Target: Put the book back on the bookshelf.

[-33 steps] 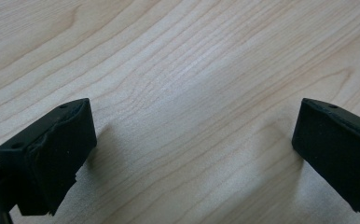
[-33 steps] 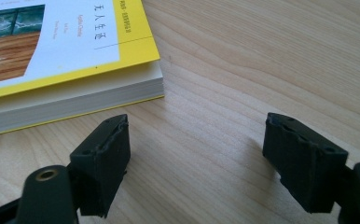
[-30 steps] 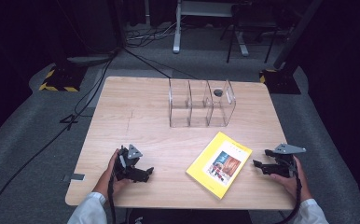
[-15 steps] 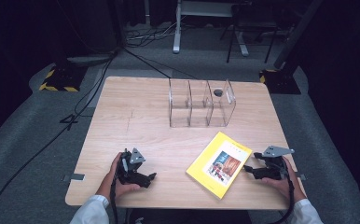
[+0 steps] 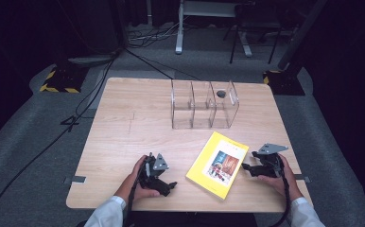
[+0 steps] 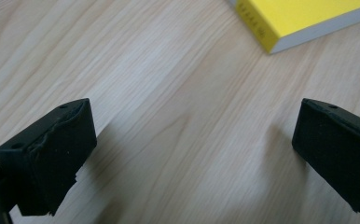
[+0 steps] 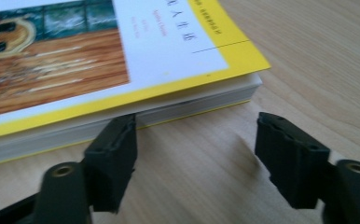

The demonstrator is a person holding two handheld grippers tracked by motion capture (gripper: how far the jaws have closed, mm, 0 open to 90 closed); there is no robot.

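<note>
High view, both hands (image 5: 140, 182) low, flanking book (image 5: 218, 164)

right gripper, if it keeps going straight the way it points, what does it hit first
Most likely the yellow book. The right gripper has open jaws with only bare table between them, and the book's page edge lies just ahead, at its left jaw. The high view agrees; exact depth is hard to judge.

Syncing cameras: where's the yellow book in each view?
High view: yellow book lies flat, lower centre-right, in front of the clear organizer.
Left gripper view: one corner at top right.
Right gripper view: fills upper left, page edge facing the camera.
Shared landmark: wooden tabletop.
</note>
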